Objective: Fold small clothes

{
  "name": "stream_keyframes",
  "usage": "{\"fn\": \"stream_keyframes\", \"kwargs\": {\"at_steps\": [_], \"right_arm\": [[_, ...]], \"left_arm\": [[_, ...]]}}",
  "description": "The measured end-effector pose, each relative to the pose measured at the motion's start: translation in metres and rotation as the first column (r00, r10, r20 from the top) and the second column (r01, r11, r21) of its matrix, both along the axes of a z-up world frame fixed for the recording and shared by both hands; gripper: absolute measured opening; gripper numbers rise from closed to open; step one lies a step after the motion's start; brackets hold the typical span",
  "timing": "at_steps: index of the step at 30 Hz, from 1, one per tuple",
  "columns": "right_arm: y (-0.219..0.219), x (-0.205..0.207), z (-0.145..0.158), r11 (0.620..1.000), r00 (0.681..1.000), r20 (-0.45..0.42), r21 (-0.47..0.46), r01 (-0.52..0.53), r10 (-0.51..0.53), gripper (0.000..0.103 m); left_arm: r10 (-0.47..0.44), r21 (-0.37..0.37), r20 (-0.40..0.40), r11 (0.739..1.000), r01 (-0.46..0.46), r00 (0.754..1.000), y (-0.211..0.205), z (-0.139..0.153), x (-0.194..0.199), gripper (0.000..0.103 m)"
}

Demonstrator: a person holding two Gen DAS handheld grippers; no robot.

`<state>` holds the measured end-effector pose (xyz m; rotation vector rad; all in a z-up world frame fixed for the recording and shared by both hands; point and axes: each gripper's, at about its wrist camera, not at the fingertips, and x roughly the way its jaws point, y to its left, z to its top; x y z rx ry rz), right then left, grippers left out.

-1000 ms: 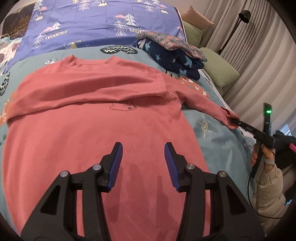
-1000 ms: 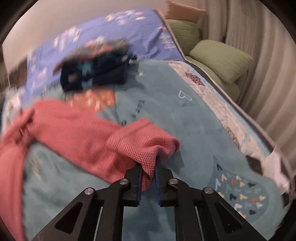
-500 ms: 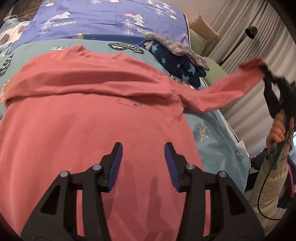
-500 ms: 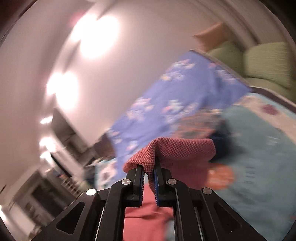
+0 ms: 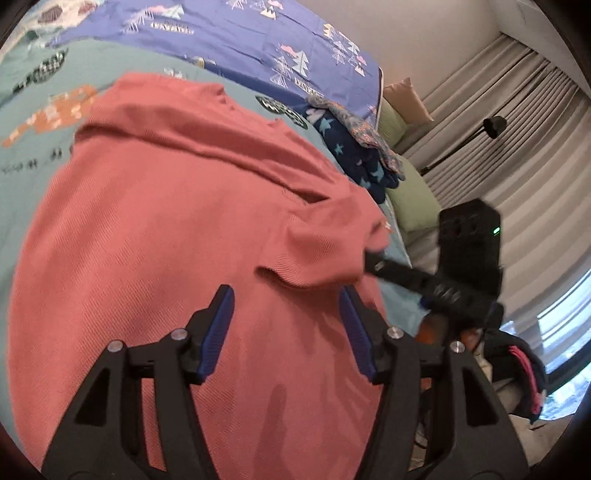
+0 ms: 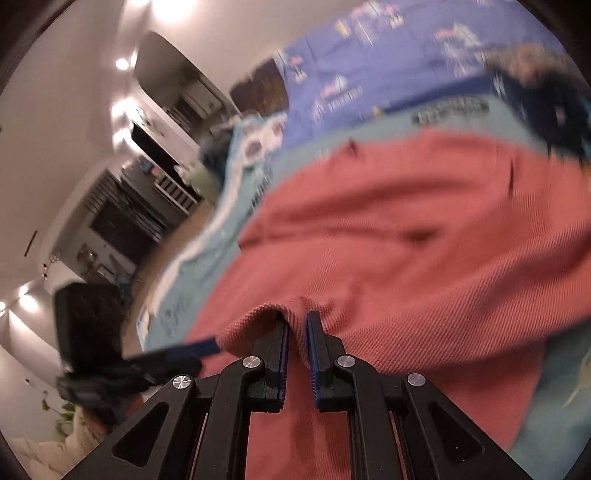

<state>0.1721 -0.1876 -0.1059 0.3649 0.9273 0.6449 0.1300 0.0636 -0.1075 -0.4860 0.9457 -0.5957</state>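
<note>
A pink-red knit shirt (image 5: 155, 229) lies spread flat on the teal bedspread (image 5: 29, 110). Its left sleeve is folded across the chest. My left gripper (image 5: 286, 299) is open and empty just above the shirt's lower body. My right gripper (image 6: 295, 317) is shut on the cuff of the right sleeve (image 6: 258, 317) and holds it over the shirt's body. In the left wrist view the right gripper (image 5: 373, 264) comes in from the right with the sleeve (image 5: 325, 243) laid across the shirt. The left gripper (image 6: 207, 347) shows blurred in the right wrist view.
A pile of folded dark blue star-print clothes (image 5: 354, 151) sits beyond the shirt's right shoulder. A purple tree-print sheet (image 5: 221, 33) covers the far bed. Green pillows (image 5: 413, 199), curtains and a floor lamp (image 5: 495, 125) stand right. The bed's right edge is close.
My right gripper has carried the right sleeve up off the bed and swung it inward, down over the shirt's body. The left gripper stays open over the shirt.
</note>
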Motion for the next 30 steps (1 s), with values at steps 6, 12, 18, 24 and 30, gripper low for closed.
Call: {"fn": "stream_keyframes", "kwargs": {"at_steps": [6,12,18,24,30], "right_arm": [[-0.007,-0.01,-0.012,0.998,0.999,-0.023,-0.054,0.023,-0.025,0.01],[-0.015,-0.027,-0.012,0.99,0.999,-0.016,-0.136,0.03,-0.032,0.011],[-0.023,-0.037,-0.015,0.989,0.998,-0.021,-0.14,0.055,-0.059,0.012],[-0.029,-0.044,-0.014,0.985,0.996,-0.023,-0.156,0.078,-0.083,0.013],[-0.037,-0.045,-0.016,0.984,0.995,-0.024,-0.155,0.092,-0.097,0.016]], "left_arm": [[-0.098,-0.067,-0.062,0.993,0.094,0.993,-0.023,-0.014,0.004,0.06],[-0.142,-0.065,-0.101,0.989,0.135,0.985,-0.048,-0.025,0.007,0.06],[-0.103,-0.145,-0.158,0.986,0.081,0.982,-0.056,-0.029,0.038,0.006],[-0.003,-0.095,0.09,0.995,0.011,0.996,-0.033,0.038,0.032,0.005],[-0.003,-0.036,0.136,0.999,0.008,0.991,-0.006,0.045,0.014,0.023]]}}
